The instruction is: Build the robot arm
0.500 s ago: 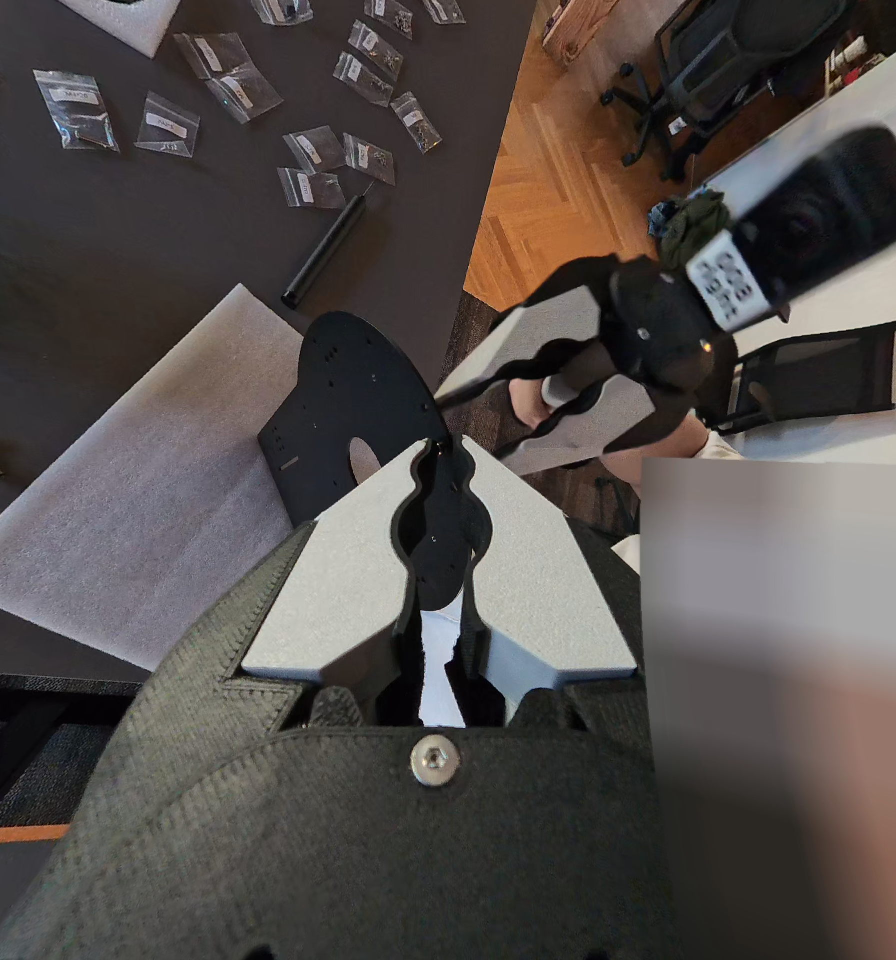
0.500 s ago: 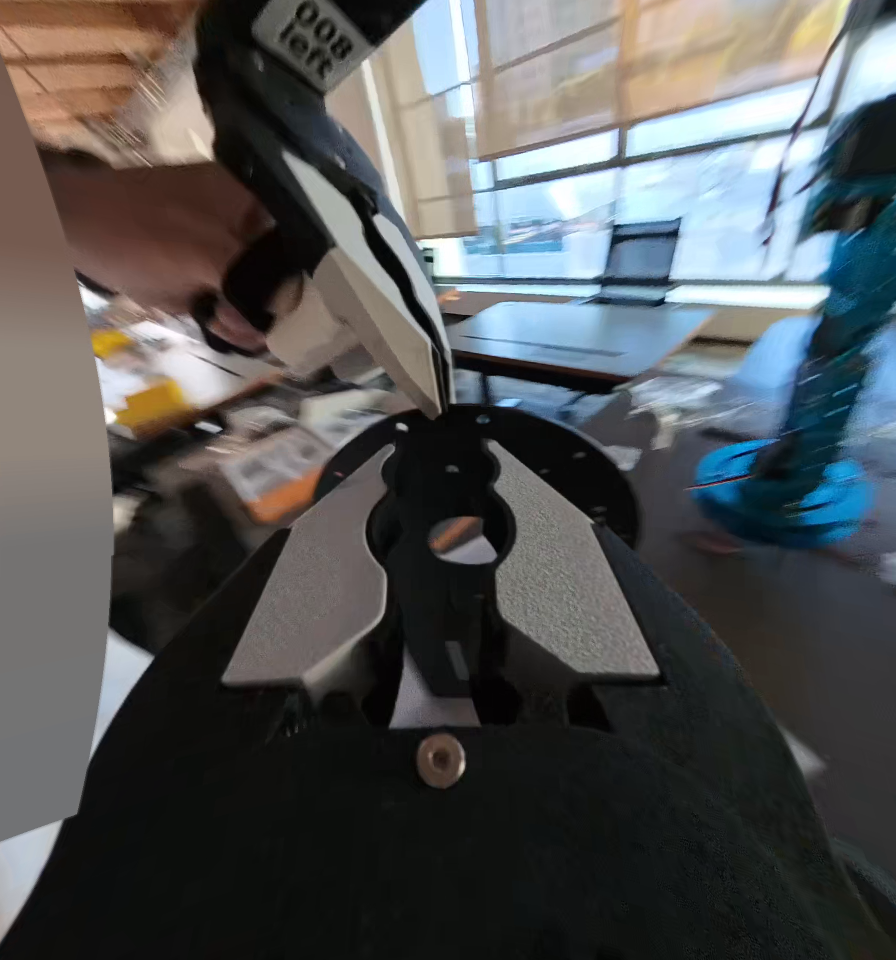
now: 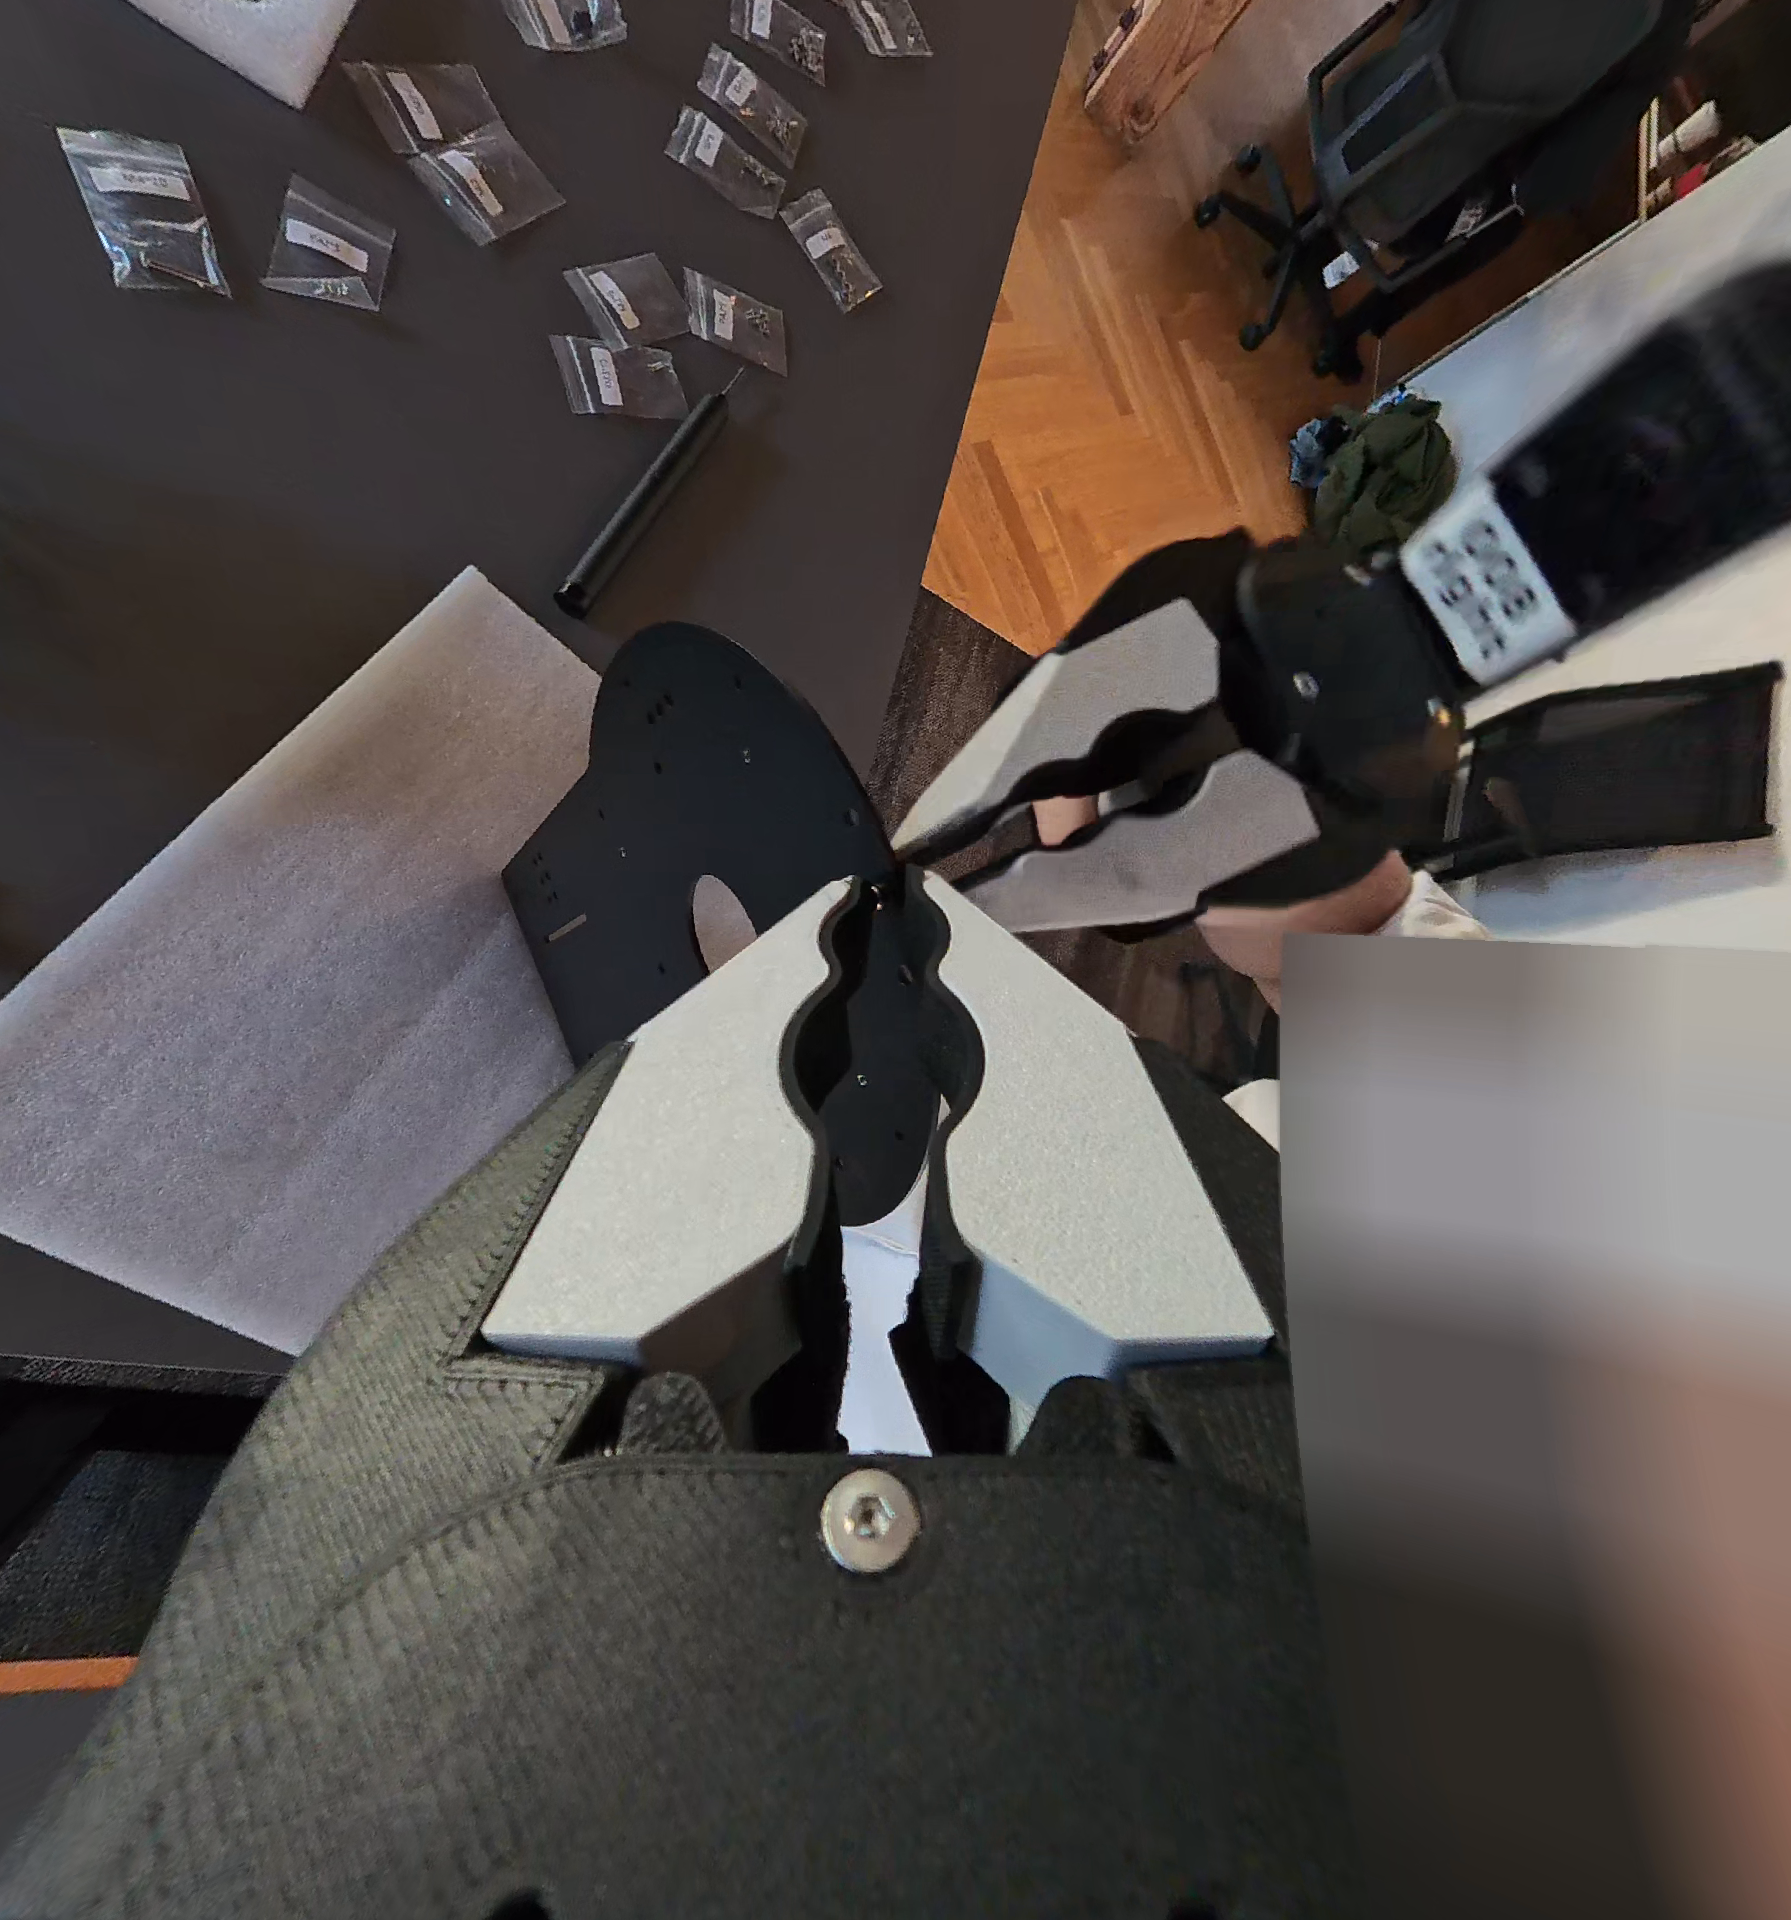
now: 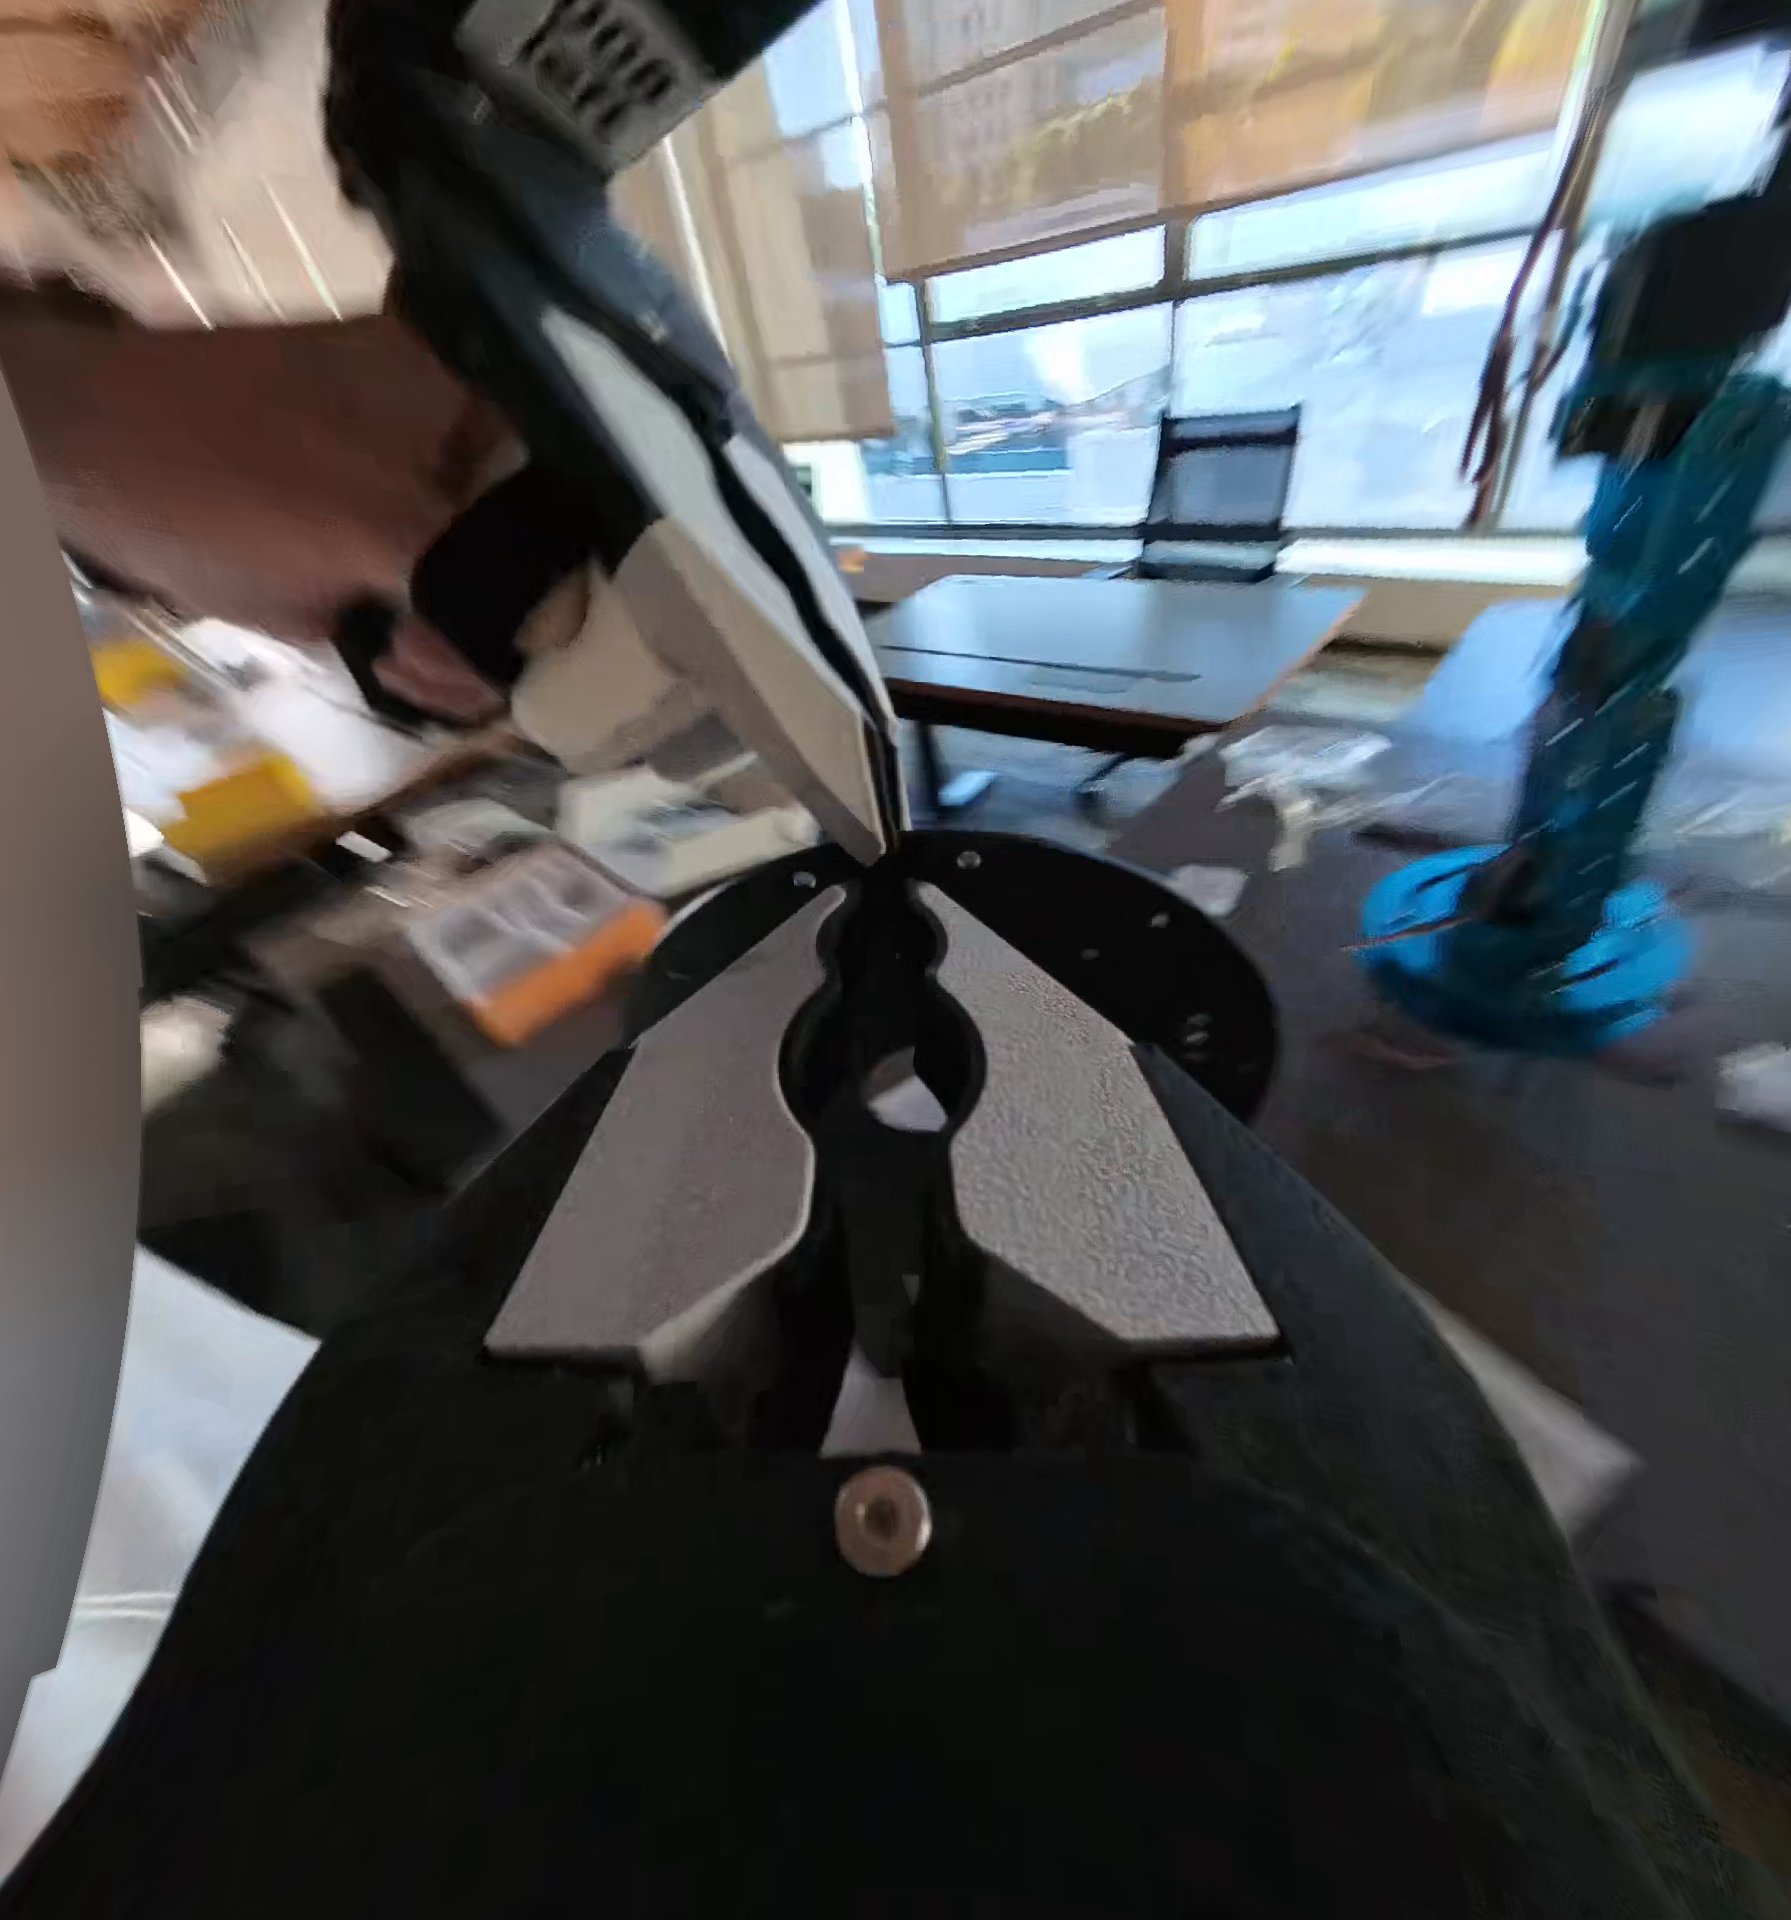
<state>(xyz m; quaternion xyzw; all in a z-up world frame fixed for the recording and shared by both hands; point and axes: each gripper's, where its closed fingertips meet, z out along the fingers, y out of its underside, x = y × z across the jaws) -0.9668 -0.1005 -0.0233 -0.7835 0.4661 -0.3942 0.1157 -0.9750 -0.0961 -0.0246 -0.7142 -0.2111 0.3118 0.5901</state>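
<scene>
We've got the black plate [image 3: 704, 790] up off the counter [image 3: 247, 499], over its near right edge. Left hand-held gripper [image 3: 875, 899] pinches one rim, right hand-held gripper [image 4: 886, 883] pinches it too. Foam sheet [image 3: 247, 935] lies below, parts bags [image 3: 662, 312] w/ black tube [image 3: 642, 509] toward the far edge.

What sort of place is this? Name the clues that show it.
Probably an office used as an assembly workshop: small labelled parts bags on a dark table, office chairs, other desks by large windows.
</scene>
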